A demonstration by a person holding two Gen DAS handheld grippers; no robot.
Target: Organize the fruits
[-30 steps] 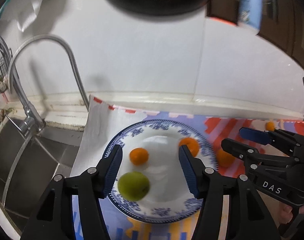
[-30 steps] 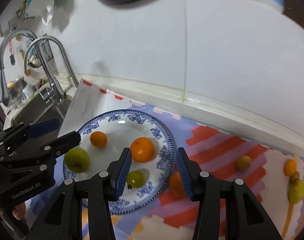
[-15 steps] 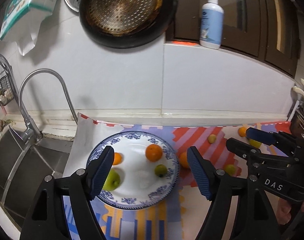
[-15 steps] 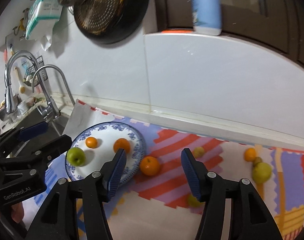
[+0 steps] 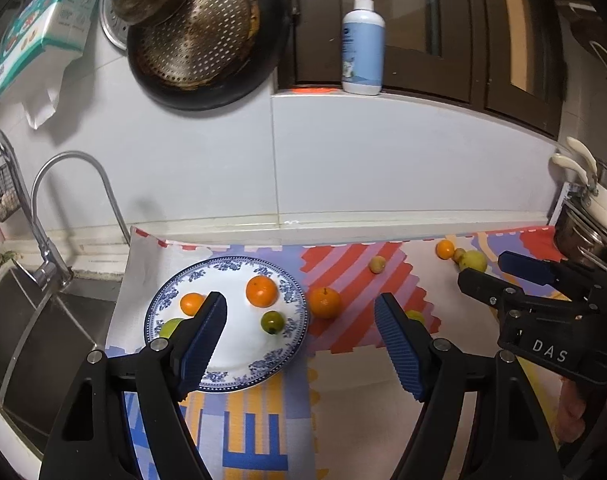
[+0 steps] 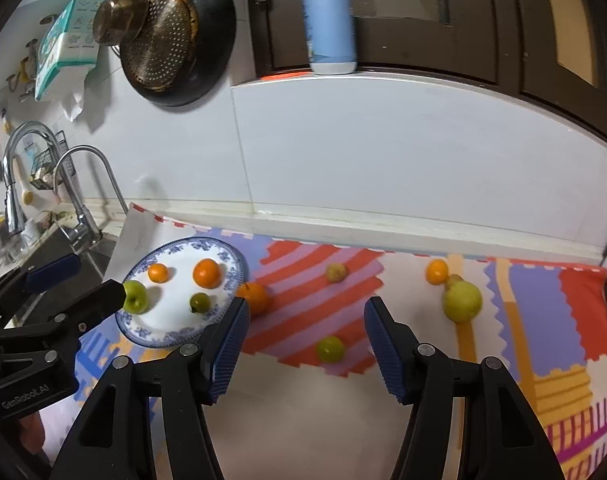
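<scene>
A blue-and-white plate (image 5: 291, 336) (image 6: 231, 256) lies on the patterned mat and holds two oranges (image 5: 262, 291), a green apple (image 6: 134, 297) and a small green fruit (image 5: 273, 321). An orange (image 5: 324, 302) (image 6: 253, 298) lies just right of the plate. A small green fruit (image 6: 330, 349), a yellowish fruit (image 6: 336, 272), an orange (image 6: 437, 271) and a large yellow-green fruit (image 6: 462, 301) lie further right. My left gripper (image 5: 301, 338) is open and empty above the plate's near right side. My right gripper (image 6: 305, 346) is open and empty above the mat.
A sink (image 5: 27, 344) with a curved faucet (image 5: 79, 184) is left of the mat. A strainer pan (image 5: 199, 36) hangs on the white wall. A soap bottle (image 5: 363, 44) stands on the ledge. Pots (image 5: 583, 236) stand at the far right.
Both grippers have pulled back and up from the plate, so more of the counter shows. A small green fruit now lies on the plate. Both jaws stand wider open.
</scene>
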